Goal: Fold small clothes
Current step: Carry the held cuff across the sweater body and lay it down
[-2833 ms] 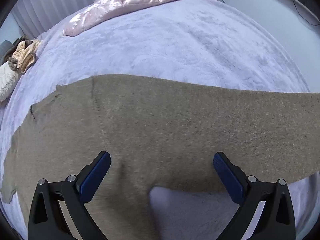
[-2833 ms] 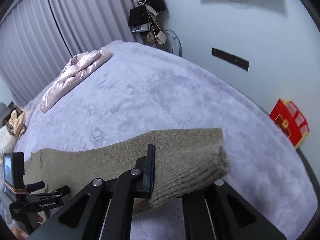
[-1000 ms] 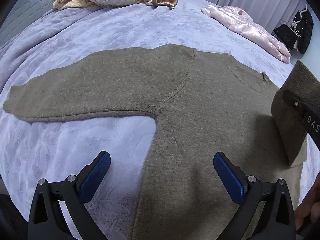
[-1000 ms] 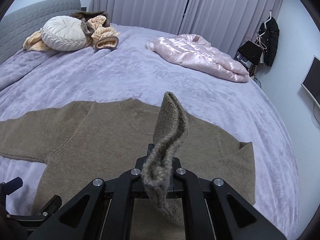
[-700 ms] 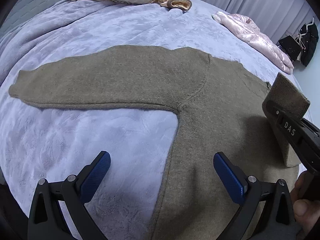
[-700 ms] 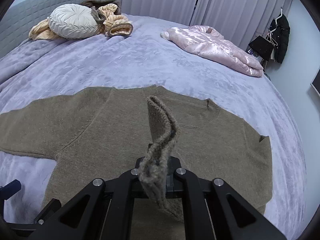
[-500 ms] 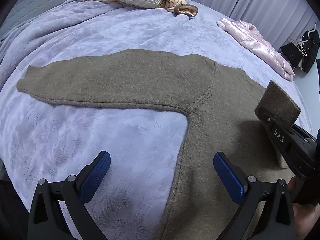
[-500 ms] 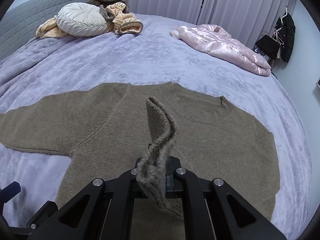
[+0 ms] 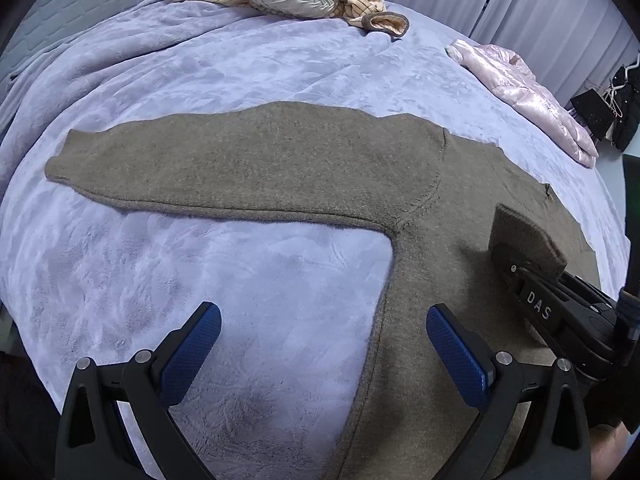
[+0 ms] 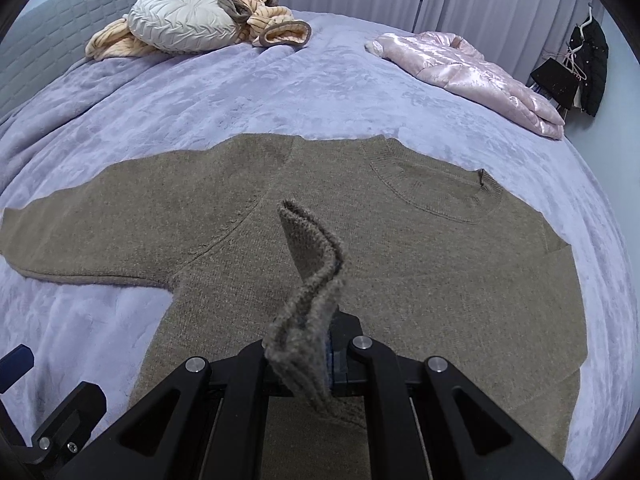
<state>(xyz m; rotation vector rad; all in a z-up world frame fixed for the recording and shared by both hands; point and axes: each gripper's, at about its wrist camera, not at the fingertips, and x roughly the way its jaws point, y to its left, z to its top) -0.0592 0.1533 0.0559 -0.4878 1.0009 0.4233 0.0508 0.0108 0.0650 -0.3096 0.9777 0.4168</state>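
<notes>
A brown knit sweater (image 10: 420, 280) lies flat on the lavender bed cover (image 10: 280, 92). Its left sleeve (image 9: 240, 168) stretches out to the left. My right gripper (image 10: 312, 352) is shut on the cuff of the right sleeve (image 10: 316, 264) and holds it folded over the sweater's body; it also shows in the left wrist view (image 9: 532, 280). My left gripper (image 9: 320, 352) is open and empty, low over the bed at the sweater's left side edge, below the armpit.
A pink satin jacket (image 10: 472, 72) lies at the far right of the bed. A cream round cushion (image 10: 180, 20) and peach striped clothes (image 10: 276, 28) sit at the head by the grey headboard (image 10: 52, 36). Dark clothes (image 10: 588, 64) hang at the right wall.
My right gripper has carried the sleeve cuff leftward across the sweater's body. My left gripper has shifted left, so the outstretched left sleeve and more bare bed cover now show.
</notes>
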